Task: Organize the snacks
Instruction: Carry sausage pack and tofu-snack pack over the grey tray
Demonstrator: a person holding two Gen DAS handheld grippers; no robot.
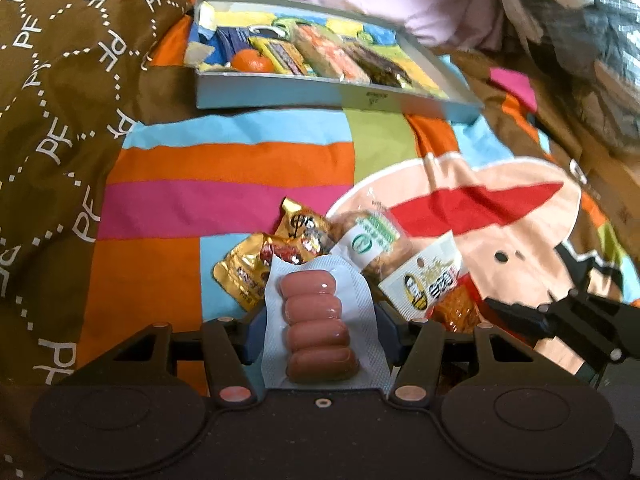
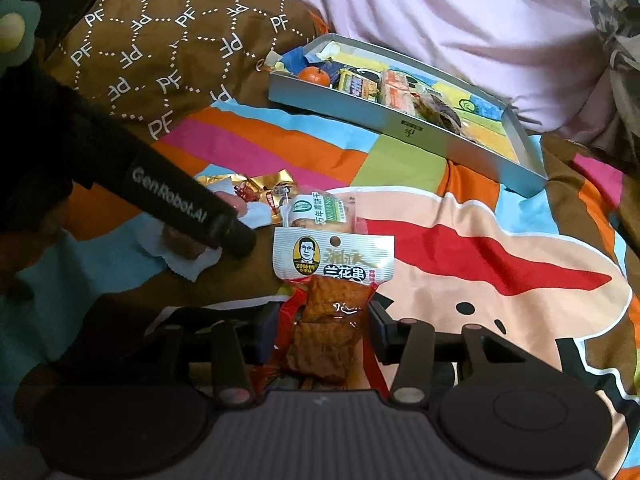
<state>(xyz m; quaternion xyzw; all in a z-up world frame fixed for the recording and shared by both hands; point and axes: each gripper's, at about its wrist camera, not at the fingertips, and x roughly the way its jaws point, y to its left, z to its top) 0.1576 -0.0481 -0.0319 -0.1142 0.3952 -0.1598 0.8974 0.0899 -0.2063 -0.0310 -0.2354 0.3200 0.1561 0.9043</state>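
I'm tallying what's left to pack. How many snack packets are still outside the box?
4, though some may be hidden. Sausage pack between the left gripper's jaws, tofu packet between the right gripper's, biscuit packet and gold packets on the bedspread.

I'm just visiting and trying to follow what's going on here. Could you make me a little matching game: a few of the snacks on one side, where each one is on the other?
Things:
1. sausage pack
2. tangerine
3. tofu snack pack
4. gold packets

Places:
A. in the grey box
B. between the left tool fingers
C. loose on the bedspread
D. between the right tool fingers

Pairs: 1-B, 2-A, 3-D, 4-C
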